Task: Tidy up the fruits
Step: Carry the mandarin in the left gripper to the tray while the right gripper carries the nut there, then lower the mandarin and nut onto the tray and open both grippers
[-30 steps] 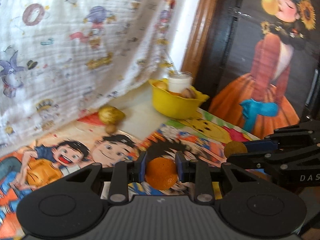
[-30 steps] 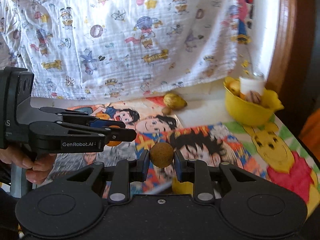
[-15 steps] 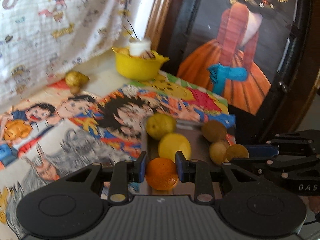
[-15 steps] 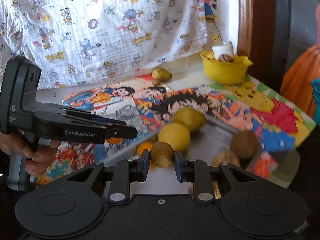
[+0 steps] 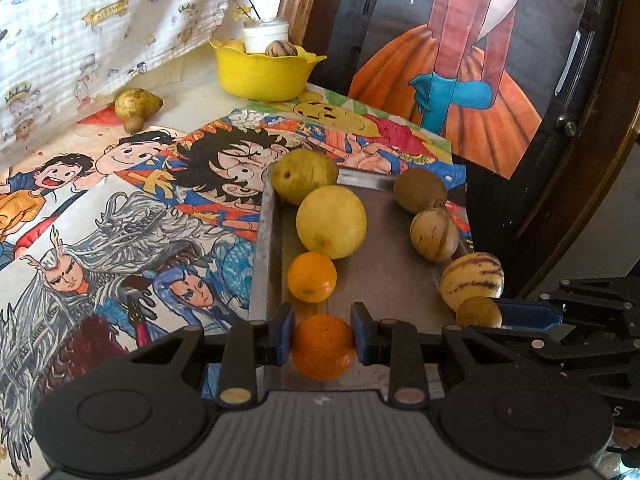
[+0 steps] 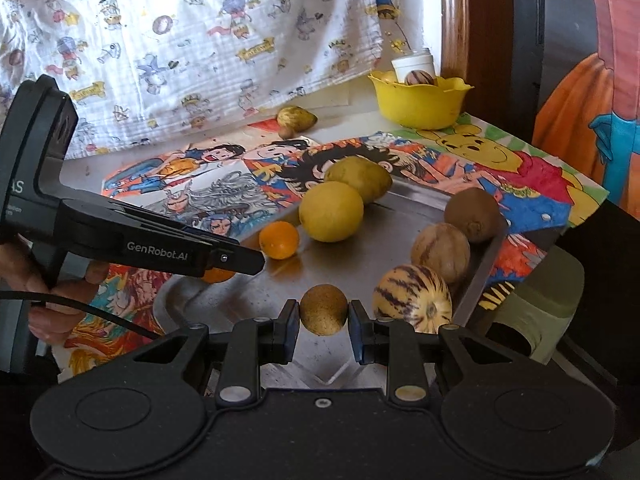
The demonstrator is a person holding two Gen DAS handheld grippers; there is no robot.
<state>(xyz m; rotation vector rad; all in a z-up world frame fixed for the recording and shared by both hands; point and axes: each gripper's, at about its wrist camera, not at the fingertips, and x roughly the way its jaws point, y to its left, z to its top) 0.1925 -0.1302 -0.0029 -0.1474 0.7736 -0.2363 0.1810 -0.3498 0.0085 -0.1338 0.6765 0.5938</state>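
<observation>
Left wrist view: the left gripper (image 5: 323, 338) is pinching an orange (image 5: 323, 347) between its blue pads, right over the near edge of the metal tray (image 5: 258, 248). A smaller orange (image 5: 312, 277) already sits just beyond it along the tray's left edge, then a yellow citrus (image 5: 331, 222) and a greenish pear-like fruit (image 5: 304, 176) at the far left corner. The sensible play, I'd say, is to lower the orange into the bare spot at the near end of that row and let go only once it rests, so it doesn't roll. The right gripper's arm carries letters at the frame's edge; only an "S" reads here.

Right wrist view: the right gripper (image 6: 323, 322) is clamped on a small brown round fruit (image 6: 323, 309), low over the tray's near edge. Beside it sits a striped melon-like fruit (image 6: 412, 300), then a paler striped one (image 6: 440, 252) and a kiwi (image 6: 474, 214) along the right edge. Best to set the brown fruit down near that striped one without knocking it. Across the tray, the left gripper's arm (image 6: 156, 246) clearly reads "GenRobot.AI"; its body shows "AS". A yellow bowl (image 6: 420, 104) stands at the table's far edge.
</observation>
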